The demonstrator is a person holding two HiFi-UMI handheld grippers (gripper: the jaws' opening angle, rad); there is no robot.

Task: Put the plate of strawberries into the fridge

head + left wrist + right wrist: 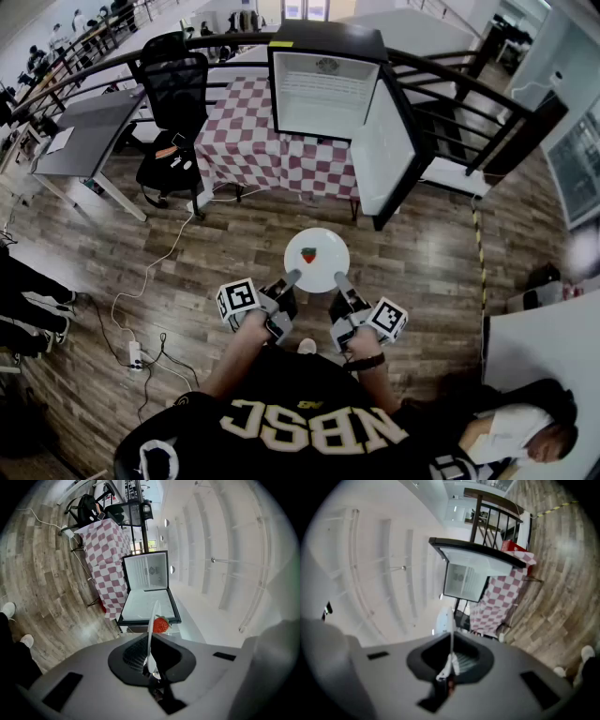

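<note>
Left tool (292,277) and right tool (339,278) each pinched the rim of the plate (328,246) at frame centre, strawberry (308,254) aboard. Carrying step, seemingly; the next move called for a level advance into the open fridge (323,94), top centre.

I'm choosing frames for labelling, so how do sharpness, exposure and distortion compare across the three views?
Head view: sharp, evenly lit, but fisheye bows the wooden floor; the white plate is nearly blown out. Left gripper view: crisp strawberry, black vignette at the corners. Right gripper view: soft and smeared overall, the plate's edge hazy.
</note>
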